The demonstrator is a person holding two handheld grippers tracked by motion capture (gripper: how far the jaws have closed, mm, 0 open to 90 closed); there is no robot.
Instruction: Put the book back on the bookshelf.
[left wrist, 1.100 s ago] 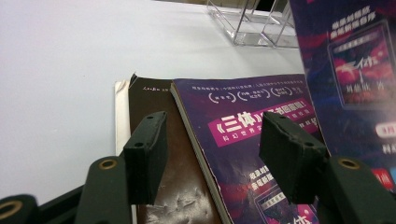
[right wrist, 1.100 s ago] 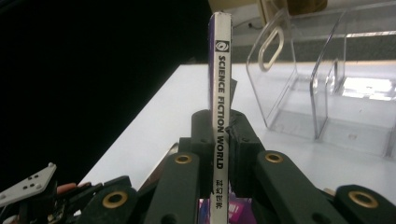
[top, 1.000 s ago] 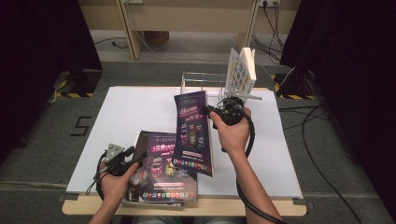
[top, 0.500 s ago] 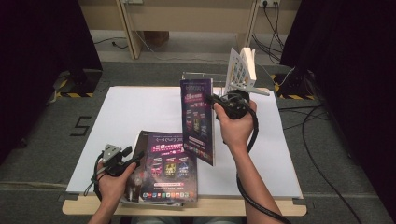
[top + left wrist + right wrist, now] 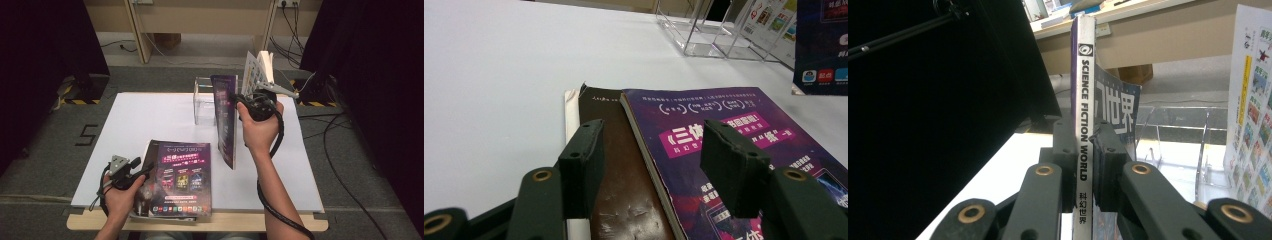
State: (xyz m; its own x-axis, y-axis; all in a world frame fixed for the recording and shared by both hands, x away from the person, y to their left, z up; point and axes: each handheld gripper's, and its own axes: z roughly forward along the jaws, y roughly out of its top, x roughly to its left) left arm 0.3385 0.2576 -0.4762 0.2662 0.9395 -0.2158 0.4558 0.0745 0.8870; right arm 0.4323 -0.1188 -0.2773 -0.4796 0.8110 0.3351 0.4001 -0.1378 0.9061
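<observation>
My right gripper (image 5: 239, 103) is shut on the spine of a purple magazine (image 5: 225, 120), which stands on edge above the table's middle right. In the right gripper view the spine (image 5: 1083, 75) reads SCIENCE FICTION WORLD, and both pads of that gripper (image 5: 1083, 145) press on it. A stack of magazines (image 5: 182, 180) lies at the front of the white table (image 5: 140, 125), purple cover up. My left gripper (image 5: 142, 167) rests at the stack's left edge. Its jaws (image 5: 659, 150) stand open over the top magazine (image 5: 724, 130) and a brown cover (image 5: 614, 165) beneath it, gripping nothing.
A clear acrylic rack (image 5: 202, 100) stands at the back of the table, just beyond the held magazine. A white booklet with coloured squares (image 5: 255, 72) leans in its right part. Cables and dark curtains surround the table.
The right hand has raised the purple magazine and turned it from a slanted, cover-showing pose to nearly edge-on, closer to the rack. The left hand and the stack have not moved.
</observation>
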